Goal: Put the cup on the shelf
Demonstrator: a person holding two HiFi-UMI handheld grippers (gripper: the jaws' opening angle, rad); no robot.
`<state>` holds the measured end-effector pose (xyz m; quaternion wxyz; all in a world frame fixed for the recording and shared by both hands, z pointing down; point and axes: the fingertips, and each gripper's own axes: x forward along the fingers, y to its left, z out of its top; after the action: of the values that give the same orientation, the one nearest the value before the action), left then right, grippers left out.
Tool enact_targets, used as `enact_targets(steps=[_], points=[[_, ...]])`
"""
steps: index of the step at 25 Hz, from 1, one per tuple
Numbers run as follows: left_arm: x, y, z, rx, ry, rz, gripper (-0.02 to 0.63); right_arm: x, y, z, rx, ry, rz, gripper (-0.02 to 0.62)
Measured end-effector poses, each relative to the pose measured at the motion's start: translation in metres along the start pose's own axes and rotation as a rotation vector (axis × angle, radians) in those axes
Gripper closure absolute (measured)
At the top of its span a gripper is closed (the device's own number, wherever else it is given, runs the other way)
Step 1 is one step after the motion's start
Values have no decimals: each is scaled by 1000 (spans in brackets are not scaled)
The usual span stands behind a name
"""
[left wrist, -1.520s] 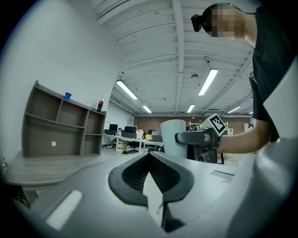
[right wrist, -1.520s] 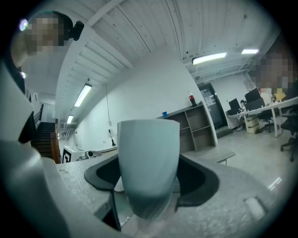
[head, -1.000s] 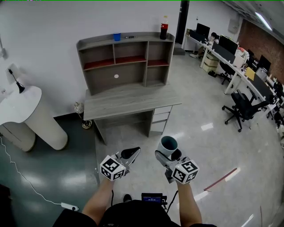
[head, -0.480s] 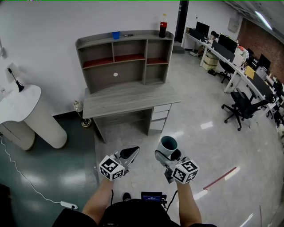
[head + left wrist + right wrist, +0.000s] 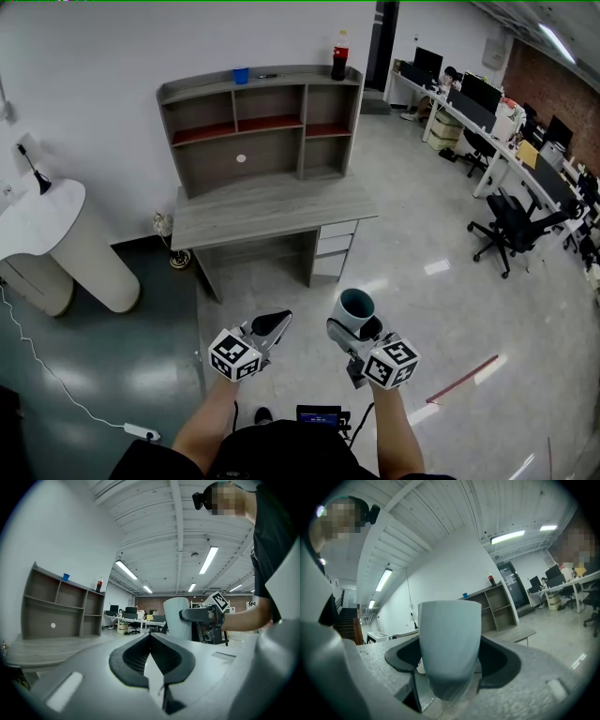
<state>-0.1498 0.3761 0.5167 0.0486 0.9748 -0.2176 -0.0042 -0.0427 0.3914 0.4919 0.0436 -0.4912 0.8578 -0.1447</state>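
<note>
A pale grey-blue cup [image 5: 355, 308] stands upright between the jaws of my right gripper [image 5: 355, 328], which is shut on it; in the right gripper view the cup [image 5: 450, 644] fills the middle. My left gripper [image 5: 269, 325] is shut with nothing in it, its jaws pressed together in the left gripper view [image 5: 151, 646]. The cup [image 5: 179, 619] shows there to the right. The grey shelf unit [image 5: 258, 127] stands on a grey desk [image 5: 272, 211] against the far wall, well ahead of both grippers.
On top of the shelf unit stand a small blue cup [image 5: 241, 76] and a cola bottle [image 5: 338, 57]. A white rounded counter [image 5: 56, 244] stands at the left. Office desks and chairs [image 5: 511, 220] line the right side. A power strip [image 5: 141, 432] lies on the floor.
The desk and shelf have shifted slightly left and up in the head view. Both grippers keep their pose, with the cup still held.
</note>
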Motion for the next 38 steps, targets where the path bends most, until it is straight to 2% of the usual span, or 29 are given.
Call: enact_targets(steps=[10,19,26,38], points=[[19,-27,-14,2,32,5,603,-25,-25,-12,38,12,10,233],[39,-10,-22,-7,55,0,603,-14,-50,-12,54,18,-1,233],[65,32,-25,-20,50,-13,603,21,-72,-8,43,36,-25,233],[103,140,-5,-17,26,-50,603,118,-114,20,31,22,-74,233]])
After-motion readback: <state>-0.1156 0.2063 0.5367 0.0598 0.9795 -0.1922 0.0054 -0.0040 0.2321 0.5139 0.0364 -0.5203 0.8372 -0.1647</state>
